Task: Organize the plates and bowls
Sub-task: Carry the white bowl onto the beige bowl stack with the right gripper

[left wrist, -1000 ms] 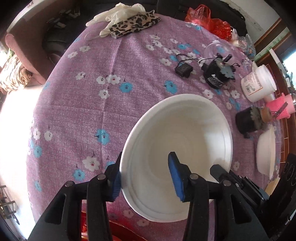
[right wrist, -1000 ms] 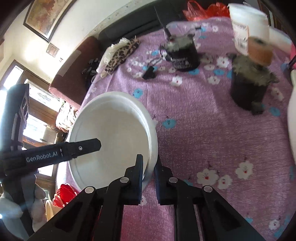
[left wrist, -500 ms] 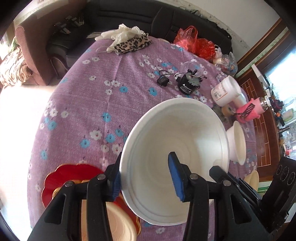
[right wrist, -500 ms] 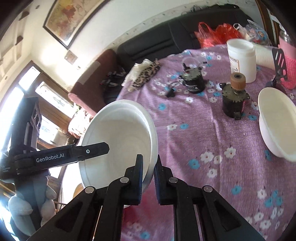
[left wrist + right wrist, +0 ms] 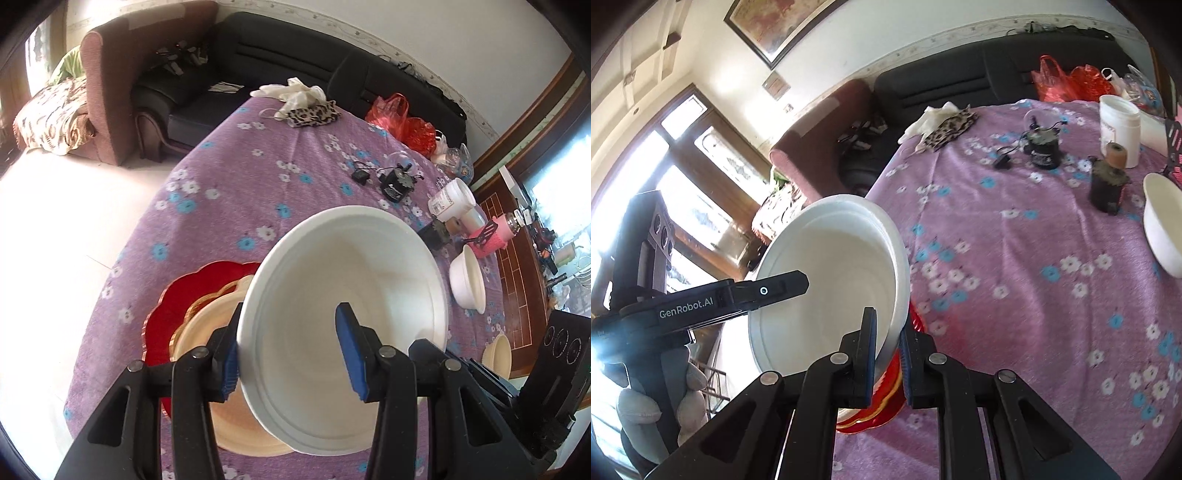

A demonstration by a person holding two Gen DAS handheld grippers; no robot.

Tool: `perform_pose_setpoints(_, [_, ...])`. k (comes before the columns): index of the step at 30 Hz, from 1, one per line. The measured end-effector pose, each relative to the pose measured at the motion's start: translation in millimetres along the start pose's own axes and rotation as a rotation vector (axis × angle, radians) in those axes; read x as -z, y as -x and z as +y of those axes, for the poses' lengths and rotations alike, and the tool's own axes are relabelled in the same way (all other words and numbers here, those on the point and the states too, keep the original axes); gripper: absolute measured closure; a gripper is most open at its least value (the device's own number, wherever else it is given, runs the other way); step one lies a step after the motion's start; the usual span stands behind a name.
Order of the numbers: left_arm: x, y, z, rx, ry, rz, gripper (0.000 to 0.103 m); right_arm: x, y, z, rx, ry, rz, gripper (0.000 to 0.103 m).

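Your right gripper (image 5: 886, 354) is clenched on the white bowl's (image 5: 343, 314) rim; the left gripper (image 5: 288, 354) straddles the opposite wall, jaws set around it. It looks light, thin and easily crushed, so grip the rim gently.

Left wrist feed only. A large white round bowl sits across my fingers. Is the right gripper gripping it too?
Observer: Yes. The right gripper is shut on the rim of the large white round bowl, one pad inside and one outside.
Operator: What's beneath that pinch?
Observer: The edge of the red scalloped plate shows directly below it.
Operator: Who's holding my side?
Observer: A grey-gloved hand wraps the handle of the left gripper.
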State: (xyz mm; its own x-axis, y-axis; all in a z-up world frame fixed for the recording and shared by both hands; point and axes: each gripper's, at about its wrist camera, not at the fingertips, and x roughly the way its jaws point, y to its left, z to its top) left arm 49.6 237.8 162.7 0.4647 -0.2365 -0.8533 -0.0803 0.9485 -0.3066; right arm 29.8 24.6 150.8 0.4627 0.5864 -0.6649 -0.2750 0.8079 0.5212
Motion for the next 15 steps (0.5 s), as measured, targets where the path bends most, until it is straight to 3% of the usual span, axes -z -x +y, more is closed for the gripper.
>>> perform_pose_setpoints(15, [25, -14, 62, 0.002, 0.051, 0.024, 0.058, 30, -42, 34, 0.030, 0.046, 0.086, 0.088])
